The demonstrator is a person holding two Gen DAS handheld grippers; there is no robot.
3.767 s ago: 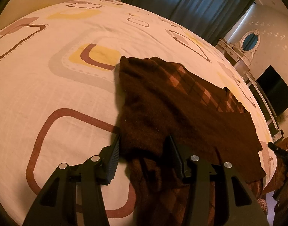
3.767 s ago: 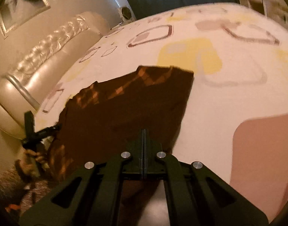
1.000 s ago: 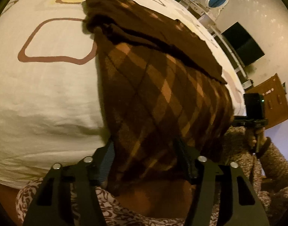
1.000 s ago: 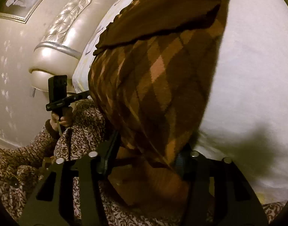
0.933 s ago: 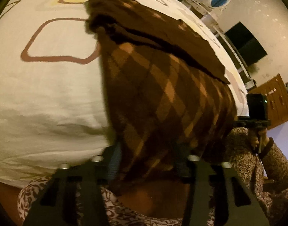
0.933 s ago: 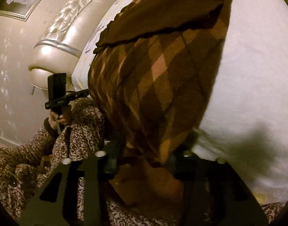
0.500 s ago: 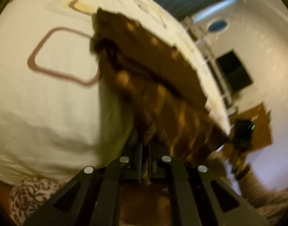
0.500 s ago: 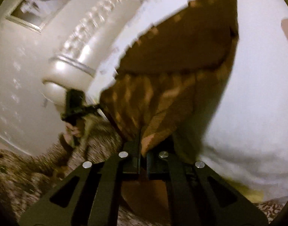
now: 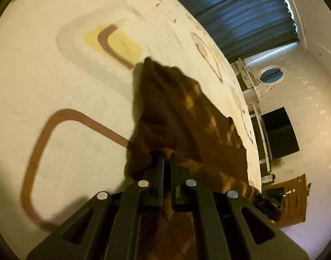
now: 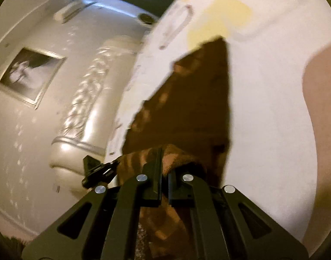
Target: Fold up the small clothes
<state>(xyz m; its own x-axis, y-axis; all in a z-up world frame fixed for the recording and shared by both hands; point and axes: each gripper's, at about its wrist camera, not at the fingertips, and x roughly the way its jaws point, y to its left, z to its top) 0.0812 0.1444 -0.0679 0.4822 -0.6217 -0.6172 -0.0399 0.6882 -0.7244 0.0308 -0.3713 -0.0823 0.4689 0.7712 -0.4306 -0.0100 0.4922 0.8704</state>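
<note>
The left tool (image 9: 167, 159) and right tool (image 10: 164, 158) each clamp an edge of the brown argyle garment (image 9: 178, 112) lying on the bed (image 9: 63, 82).

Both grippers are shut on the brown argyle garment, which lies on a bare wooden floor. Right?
Not quite. Left gripper and right gripper are shut on the brown argyle garment, but it lies on a patterned bedsheet, as the left wrist view shows.

a home bedroom – bed (image 9: 57, 86), padded headboard (image 10: 83, 112), curtains (image 9: 241, 15)
</note>
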